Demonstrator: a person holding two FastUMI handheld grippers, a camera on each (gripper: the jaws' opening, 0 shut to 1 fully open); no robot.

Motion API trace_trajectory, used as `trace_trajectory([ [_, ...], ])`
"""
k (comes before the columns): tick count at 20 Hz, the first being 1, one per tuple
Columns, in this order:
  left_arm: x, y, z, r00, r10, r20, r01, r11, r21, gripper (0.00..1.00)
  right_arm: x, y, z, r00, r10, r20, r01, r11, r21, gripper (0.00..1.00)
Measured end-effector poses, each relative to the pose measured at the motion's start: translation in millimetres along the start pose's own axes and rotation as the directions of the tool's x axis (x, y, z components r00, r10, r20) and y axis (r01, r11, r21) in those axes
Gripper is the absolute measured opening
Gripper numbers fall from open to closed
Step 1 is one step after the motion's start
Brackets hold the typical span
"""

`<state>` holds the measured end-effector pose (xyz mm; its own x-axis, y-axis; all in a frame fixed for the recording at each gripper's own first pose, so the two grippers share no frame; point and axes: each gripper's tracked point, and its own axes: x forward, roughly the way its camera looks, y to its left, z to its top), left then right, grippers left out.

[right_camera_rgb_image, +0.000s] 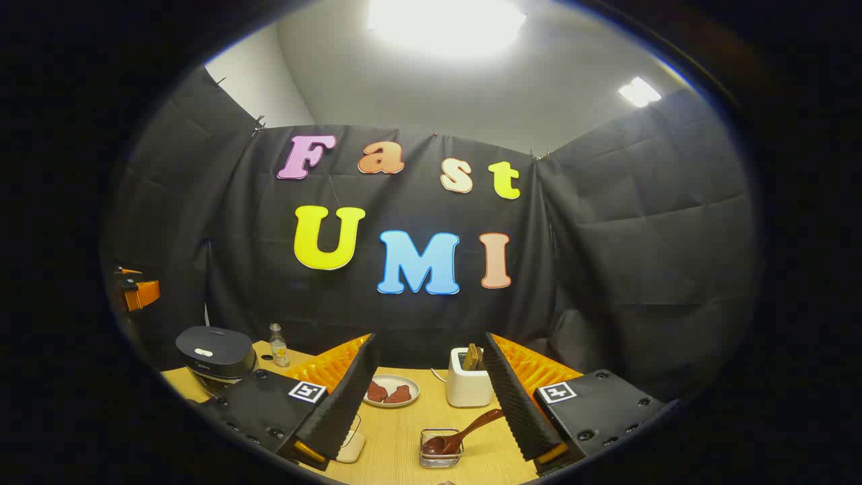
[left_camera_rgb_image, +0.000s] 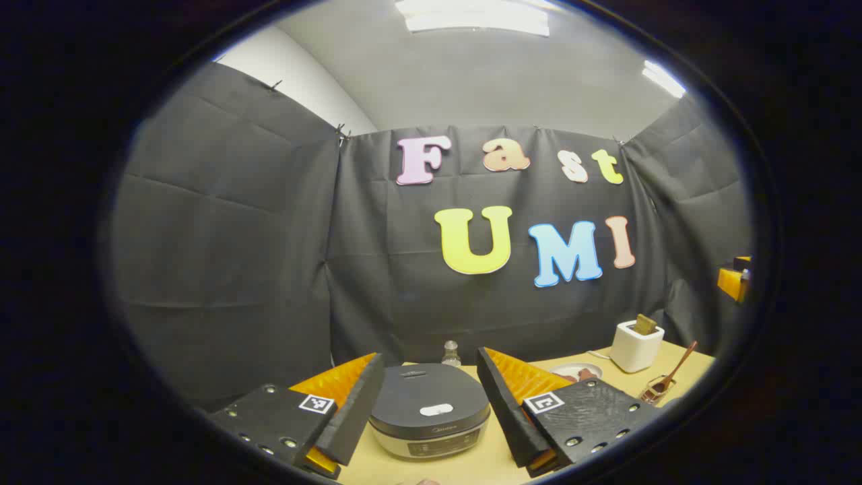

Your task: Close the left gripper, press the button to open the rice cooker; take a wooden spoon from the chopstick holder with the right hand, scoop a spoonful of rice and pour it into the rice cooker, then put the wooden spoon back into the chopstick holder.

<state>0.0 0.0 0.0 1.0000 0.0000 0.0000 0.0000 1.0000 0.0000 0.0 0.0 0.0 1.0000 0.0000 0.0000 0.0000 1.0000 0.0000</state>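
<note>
**Both tools open above the table, lid still down**

Here we hold the left tool (left_camera_rgb_image: 431,411) with its fingers spread wide and nothing between them. Framed in that gap stands the rice cooker (left_camera_rgb_image: 429,417) on the table (left_camera_rgb_image: 485,461), its lid shut and the pale button (left_camera_rgb_image: 436,409) on top untouched. A small glass bottle (left_camera_rgb_image: 450,353) stands just behind the cooker.

Over on the right, our right tool (right_camera_rgb_image: 425,404) is also wide open and empty. Below its gap we see the wooden spoon (right_camera_rgb_image: 458,436), its bowl resting in a small wire-framed clear holder (right_camera_rgb_image: 440,449) and its handle leaning up toward the right finger. Behind it stands a white box-shaped container (right_camera_rgb_image: 467,387) with something brown sticking out of the top, and beside that a plate (right_camera_rgb_image: 392,391) with reddish-brown pieces on it.

In the right gripper view the rice cooker sits far left, well apart from the spoon.
</note>
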Motion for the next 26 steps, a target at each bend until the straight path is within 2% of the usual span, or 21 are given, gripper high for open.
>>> trace_trajectory([
  [5,-6.3,-2.1,7.4,1.000,0.003,0.015,-0.003,1.000,0.006,0.87,2.7,-2.4,-2.2,1.000,-0.001,0.000,0.001,1.000,0.004,0.98],
  [10,-12.3,-1.2,12.3,0.999,0.004,0.037,-0.004,1.000,0.008,0.85,0.6,-4.0,-2.7,1.000,-0.009,-0.002,0.009,1.000,0.011,0.98],
  [26,-5.0,3.5,22.5,0.999,-0.003,0.047,0.001,0.999,0.035,0.85,-0.4,-12.5,-4.8,0.999,-0.044,0.004,0.044,0.999,0.017,0.99],
])
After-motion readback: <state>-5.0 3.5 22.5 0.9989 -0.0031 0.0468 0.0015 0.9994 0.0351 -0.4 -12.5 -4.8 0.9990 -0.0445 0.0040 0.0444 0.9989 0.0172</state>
